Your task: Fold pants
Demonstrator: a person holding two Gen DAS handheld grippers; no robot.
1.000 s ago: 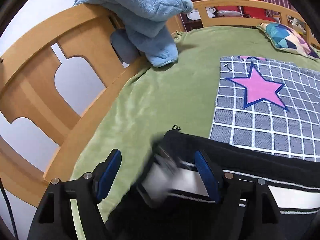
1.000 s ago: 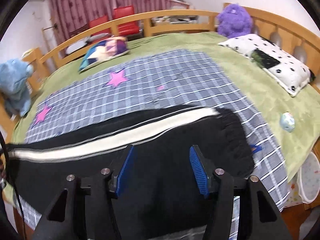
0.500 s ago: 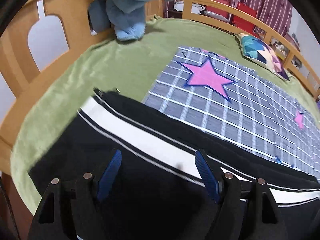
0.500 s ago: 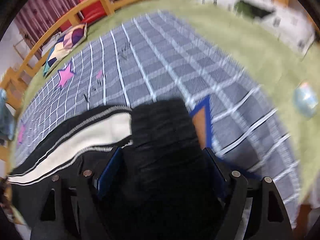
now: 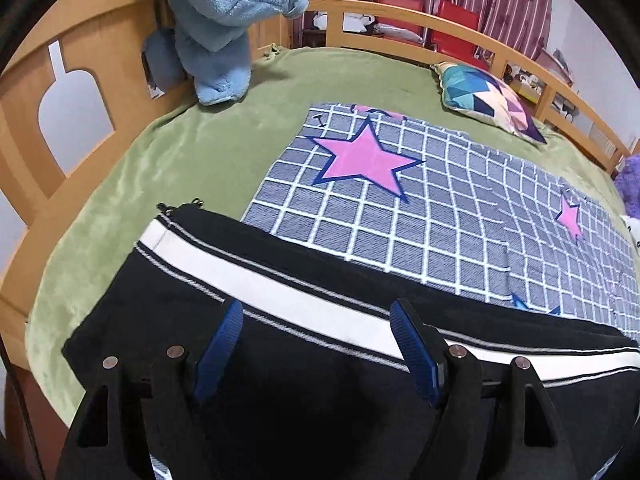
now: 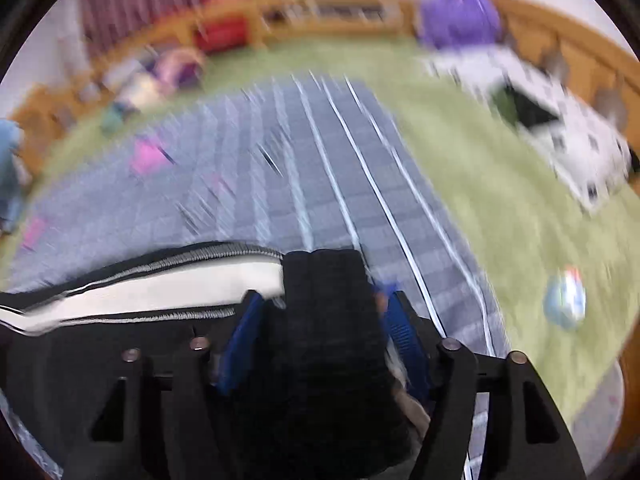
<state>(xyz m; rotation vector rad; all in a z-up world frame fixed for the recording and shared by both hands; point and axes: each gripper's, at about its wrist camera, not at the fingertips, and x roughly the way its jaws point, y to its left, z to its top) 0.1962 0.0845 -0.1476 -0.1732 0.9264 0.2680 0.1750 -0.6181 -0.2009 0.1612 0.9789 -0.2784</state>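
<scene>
While the left tongs (image 5: 316, 344) hang with their blue-padded fingers (image 5: 218, 344) spread wide apart and nothing between them, the black pants with a white side stripe (image 5: 256, 288) lie flat right under them, one end reaching out onto the green fleece bed cover (image 5: 192, 160) and the long stripe running off to the right. Over on the other side, the right tongs (image 6: 320, 340) have a bunched black ribbed cuff of those same pants (image 6: 328, 320) sitting between their blue pads (image 6: 240, 336); the pads press in on both sides of it so I'd call it clamped, though that view is pretty motion-blurred. From there the white stripe trails away to the left.

Past the pants there's a grey checked blanket with pink stars (image 5: 420, 208) spread over the green cover, and the pants overlap its near edge. Further back in the left view a light blue fluffy blanket (image 5: 224, 12) is draped over the wooden bed rail (image 5: 80, 40), and a colourful geometric-patterned pillow (image 5: 488, 100) sits by the far rail. In the right view I can make out a purple plush toy (image 6: 460, 16), a white spotted pillow (image 6: 572, 136) and a small pale blue round thing (image 6: 564, 300) on the green cover, all blurry
</scene>
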